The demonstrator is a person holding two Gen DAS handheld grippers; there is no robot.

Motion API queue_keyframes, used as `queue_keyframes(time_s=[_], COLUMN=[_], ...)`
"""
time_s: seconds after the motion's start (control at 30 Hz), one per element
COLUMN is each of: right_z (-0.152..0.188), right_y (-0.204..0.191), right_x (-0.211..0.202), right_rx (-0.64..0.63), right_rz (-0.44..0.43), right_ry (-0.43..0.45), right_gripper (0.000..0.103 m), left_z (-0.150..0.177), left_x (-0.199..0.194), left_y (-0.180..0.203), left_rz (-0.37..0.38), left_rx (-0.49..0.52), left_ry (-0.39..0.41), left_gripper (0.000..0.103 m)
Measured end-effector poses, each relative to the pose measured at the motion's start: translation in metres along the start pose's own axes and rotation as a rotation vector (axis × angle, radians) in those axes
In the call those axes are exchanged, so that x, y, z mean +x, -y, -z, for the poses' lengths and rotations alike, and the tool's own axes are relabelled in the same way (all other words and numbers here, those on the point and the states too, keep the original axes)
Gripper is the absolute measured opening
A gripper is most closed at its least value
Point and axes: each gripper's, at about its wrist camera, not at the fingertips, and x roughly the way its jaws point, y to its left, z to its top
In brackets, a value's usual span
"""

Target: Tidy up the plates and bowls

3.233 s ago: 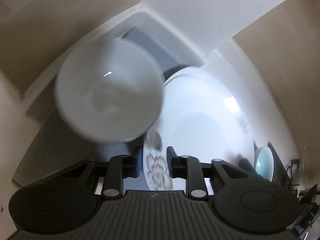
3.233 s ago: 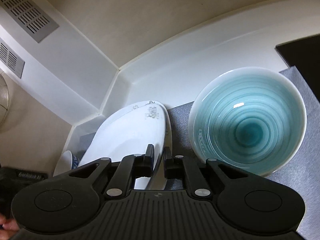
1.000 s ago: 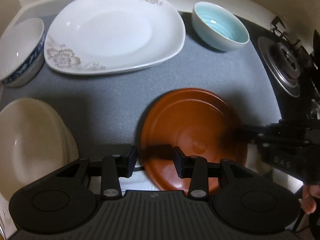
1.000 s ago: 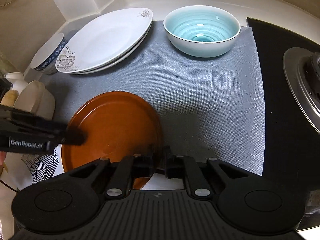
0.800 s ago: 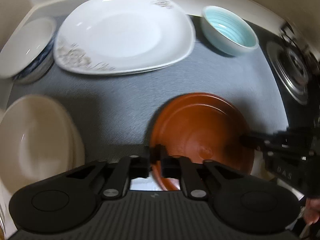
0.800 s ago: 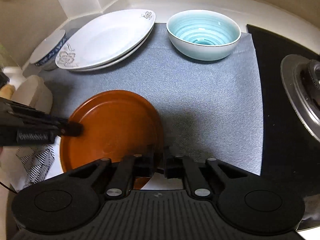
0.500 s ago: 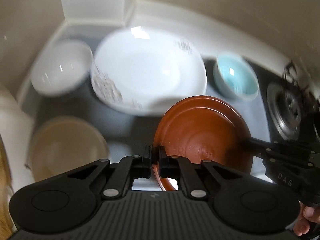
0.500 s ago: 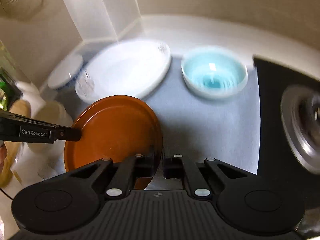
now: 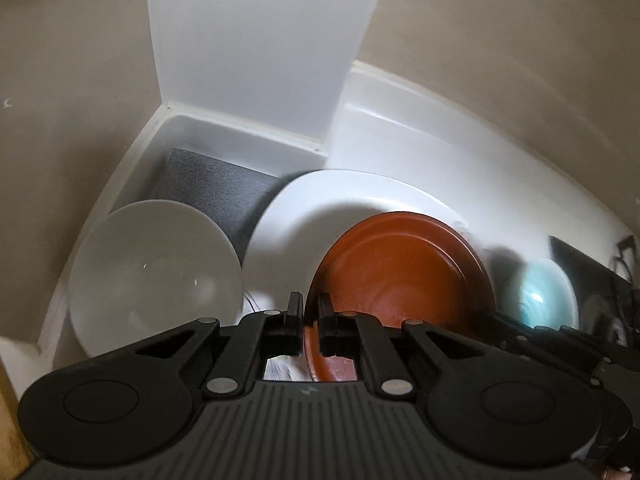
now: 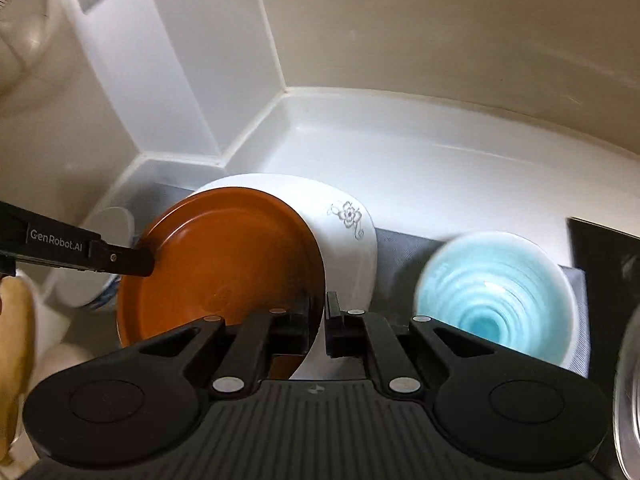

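Observation:
A brown plate [image 9: 400,272] [image 10: 224,264] is held in the air between both grippers, over the white floral plate [image 9: 304,208] [image 10: 348,224]. My left gripper [image 9: 310,320] is shut on the plate's left rim. My right gripper [image 10: 323,316] is shut on its right rim. A white bowl [image 9: 152,268] sits left of the white plate; in the right wrist view [image 10: 112,224] it is mostly hidden behind the left gripper. A light blue bowl [image 10: 496,296] [image 9: 544,292] stands to the right.
The dishes rest on a grey mat [image 9: 200,184] in a white counter corner. White walls [image 10: 360,40] close in behind and to the left. A black stove top [image 10: 604,260] lies at the right edge. A cream dish [image 10: 52,356] sits at lower left.
Both grippers have lifted the brown plate off the mat and carried it back over the white floral plate. The left gripper closed on its rim earlier.

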Motion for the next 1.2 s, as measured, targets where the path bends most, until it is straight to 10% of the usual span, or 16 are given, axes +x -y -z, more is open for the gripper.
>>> queue_keyframes(time_s=[0.33, 0.5, 0.6, 0.83, 1.0, 1.2], right_z=[0.002, -0.002, -0.004, -0.015, -0.020, -0.024], right_y=[-0.009, -0.006, -0.015, -0.074, -0.116, -0.137], right_x=[0.035, 0.024, 0.012, 0.015, 0.036, 0.068], right_rx=[-0.003, 0.064, 0.077, -0.009, -0.078, -0.110], right_rz=[0.060, 0.061, 0.010, -0.150, -0.235, -0.263], right_ry=[0.004, 0.015, 0.044, 0.033, 0.000, -0.042], right_gripper=[0.011, 0.012, 0.013, 0.023, 0.024, 0.024], left_z=[0.003, 0.012, 0.032, 0.057, 0.064, 0.067], left_x=[0.026, -0.015, -0.048, -0.054, -0.024, 0.000], left_y=[-0.022, -0.053, -0.081, -0.128, -0.151, -0.168], left_rz=[-0.025, 0.115, 0.061, -0.004, 0.030, 0.094], left_rx=[0.029, -0.026, -0.110, -0.225, -0.316, -0.418], left_ry=[-0.006, 0.087, 0.199, 0.240, 0.180, 0.158], left_gripper=[0.012, 0.058, 0.090, 0.087, 0.045, 0.031])
